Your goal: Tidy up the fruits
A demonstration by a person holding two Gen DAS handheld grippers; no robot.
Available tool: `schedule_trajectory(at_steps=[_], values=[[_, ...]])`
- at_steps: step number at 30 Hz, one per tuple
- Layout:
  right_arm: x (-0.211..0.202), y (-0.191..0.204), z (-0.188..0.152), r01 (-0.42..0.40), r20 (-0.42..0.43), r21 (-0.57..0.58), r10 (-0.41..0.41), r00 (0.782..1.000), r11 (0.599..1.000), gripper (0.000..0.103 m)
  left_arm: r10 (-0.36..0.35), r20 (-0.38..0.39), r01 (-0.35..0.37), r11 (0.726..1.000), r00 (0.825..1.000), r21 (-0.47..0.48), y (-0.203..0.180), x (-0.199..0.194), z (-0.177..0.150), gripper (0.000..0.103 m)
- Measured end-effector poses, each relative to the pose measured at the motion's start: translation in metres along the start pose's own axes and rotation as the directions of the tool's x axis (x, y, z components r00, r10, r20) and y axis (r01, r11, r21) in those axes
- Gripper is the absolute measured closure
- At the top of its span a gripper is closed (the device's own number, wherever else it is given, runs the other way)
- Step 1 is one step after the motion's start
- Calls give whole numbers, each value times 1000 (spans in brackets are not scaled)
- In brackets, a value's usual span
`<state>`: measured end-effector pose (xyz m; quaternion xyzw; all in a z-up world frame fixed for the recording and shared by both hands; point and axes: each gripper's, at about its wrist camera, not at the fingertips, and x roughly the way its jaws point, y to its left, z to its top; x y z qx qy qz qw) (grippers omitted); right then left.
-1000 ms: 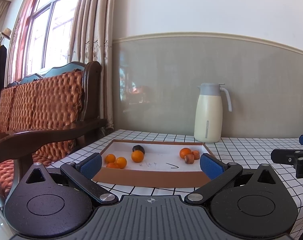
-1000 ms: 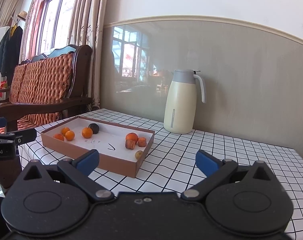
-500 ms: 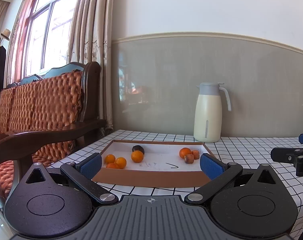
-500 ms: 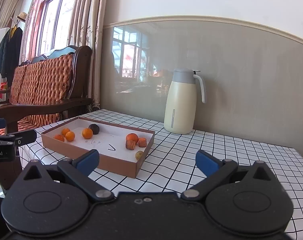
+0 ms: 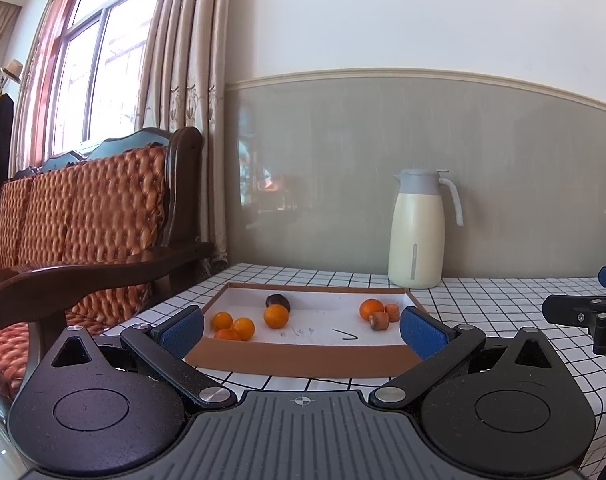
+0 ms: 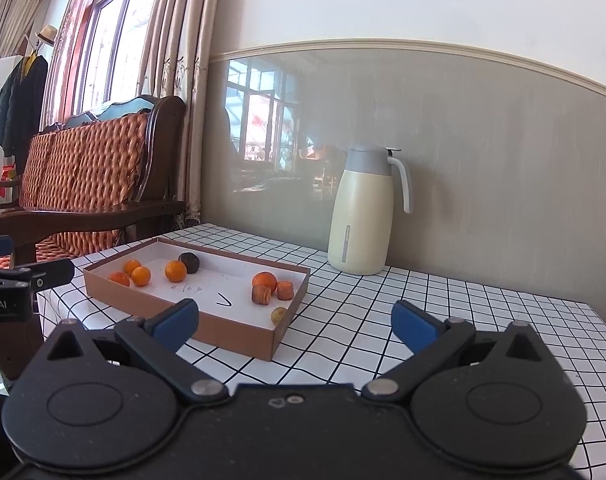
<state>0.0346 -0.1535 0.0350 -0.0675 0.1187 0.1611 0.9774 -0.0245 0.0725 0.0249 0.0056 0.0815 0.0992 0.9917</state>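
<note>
White cloth with a black grid covers the surface [image 6: 443,312], which stands against a grey-panelled wall beside a wooden settee with orange quilted cushions [image 5: 83,208] and a curtained window.

Left tongs [image 5: 301,328]: blue-padded jaws spread wide, nothing held. They hover low at the near edge of the surface, directly before a shallow brown cardboard tray with a white floor [image 5: 303,354]; the tray's near wall spans the gap between the two pads.

Right tongs [image 6: 295,322]: jaws likewise wide apart and empty, held above the gridded cloth. The same tray [image 6: 143,296] lies ahead and to their left, its near right corner just beyond the left pad.

Tray contents, as seen ahead of the left tongs: three small orange round fruits [image 5: 233,326] clustered at the left end; one more orange round fruit [image 5: 276,316] nearer the middle, with a dark, almost black round fruit [image 5: 277,301] just behind it, touching or nearly so. Toward the right end lies a larger orange fruit [image 5: 370,308] with two short reddish-brown cut pieces [image 5: 379,321] beside it. The right view alone shows a small yellowish-brown fruit [image 6: 279,315] in the near right corner. Pen marks show on the tray floor.

A cream jug with grey lid and handle [image 6: 362,212] stands upright by the wall, well beyond the tray and ahead of the right tongs.
</note>
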Motion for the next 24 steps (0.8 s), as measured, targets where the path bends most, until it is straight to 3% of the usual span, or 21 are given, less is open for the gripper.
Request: schedule_trajectory(at_steps=[24], values=[[-3, -3, 6, 1, 10, 4, -1, 1000, 1000, 6, -8, 29, 8, 1000, 1000, 5, -2, -3, 1, 0]])
